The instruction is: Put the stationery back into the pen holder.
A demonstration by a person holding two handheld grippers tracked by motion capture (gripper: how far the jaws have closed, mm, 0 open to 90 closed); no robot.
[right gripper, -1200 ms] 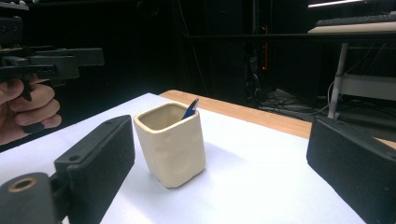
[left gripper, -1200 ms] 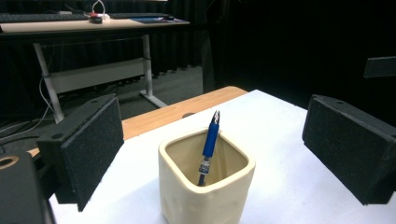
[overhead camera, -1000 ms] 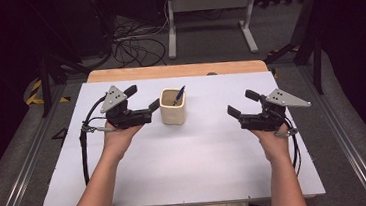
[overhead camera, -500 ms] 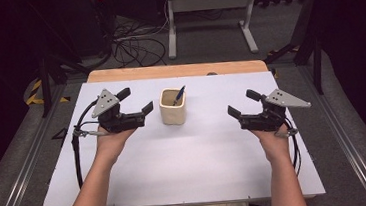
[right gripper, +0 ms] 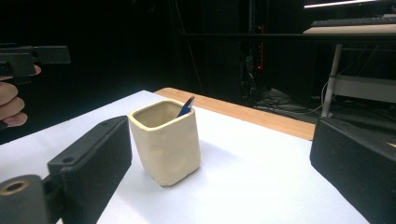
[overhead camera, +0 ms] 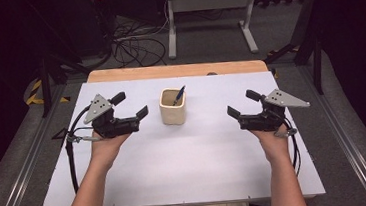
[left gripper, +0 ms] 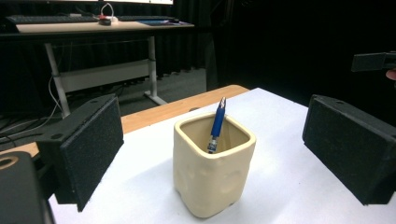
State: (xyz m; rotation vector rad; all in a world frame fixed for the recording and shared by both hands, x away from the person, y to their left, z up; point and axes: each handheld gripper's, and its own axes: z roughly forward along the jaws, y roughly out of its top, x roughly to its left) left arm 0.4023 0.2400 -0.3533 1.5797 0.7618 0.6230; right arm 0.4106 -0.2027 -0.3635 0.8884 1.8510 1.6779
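Note:
A cream square cup (overhead camera: 173, 106) stands on the white table top (overhead camera: 186, 158), slightly behind centre. A blue pen (overhead camera: 179, 96) leans inside it, tip end up. My left gripper (overhead camera: 132, 104) rests left of the cup, open and empty, jaws pointing at the cup. In the left gripper view the cup (left gripper: 214, 170) and pen (left gripper: 216, 124) sit between the two black pads (left gripper: 88, 147), a little ahead of them. My right gripper (overhead camera: 243, 104) is open and empty, well right of the cup, pointing left. In the right gripper view the cup (right gripper: 166, 142) stands left of centre.
A wooden strip (overhead camera: 178, 71) runs along the table's far edge. Behind it stand a desk frame (overhead camera: 208, 10) and loose cables (overhead camera: 131, 45) on the floor. Black cables (overhead camera: 70, 158) trail from both grippers over the table sides.
My left gripper has drawn back to the left, away from the cup. The right gripper has stayed put.

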